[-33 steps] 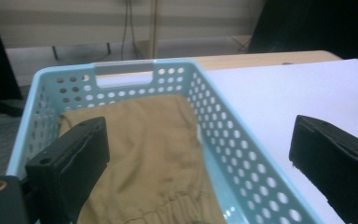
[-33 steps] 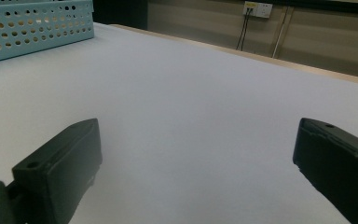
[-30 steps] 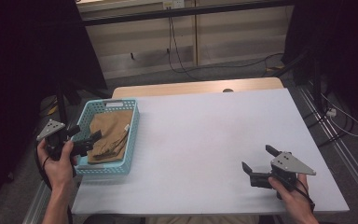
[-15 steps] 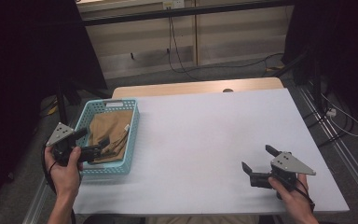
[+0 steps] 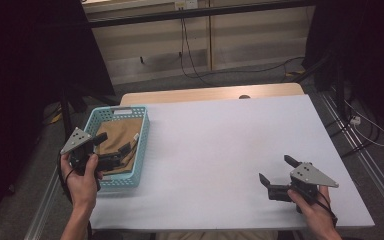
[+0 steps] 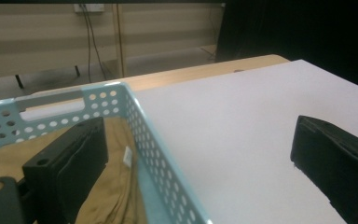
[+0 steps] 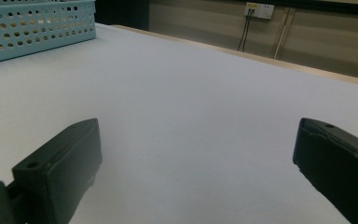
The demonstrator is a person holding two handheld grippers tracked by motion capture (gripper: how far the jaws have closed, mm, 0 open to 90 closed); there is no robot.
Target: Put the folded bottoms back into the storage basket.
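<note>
A light blue perforated basket (image 5: 142,131) stands at the table's left edge with a tan cloth (image 5: 117,136) lying in it. My left gripper (image 5: 115,149) hovers open over the basket's near part, nothing between its jaws. In the left gripper view the left gripper (image 6: 196,140) spans the basket (image 6: 154,144): one jaw shows against the tan cloth (image 6: 116,186), the other against the white table top. My right gripper (image 5: 277,170) is held open low over the table's near right, and the right gripper view shows the right gripper (image 7: 198,140) with bare table between its jaws.
The white table top (image 5: 230,145) stretches between the basket and the right hand. A wooden strip (image 5: 210,94) runs along its far edge. Cables (image 5: 190,45) hang by the wall behind. In the right gripper view the basket (image 7: 37,28) lies far off at the upper left.
My left hand has drawn back toward me and turned a little, bringing its jaws over the basket's near part. The right gripper has stayed put.
</note>
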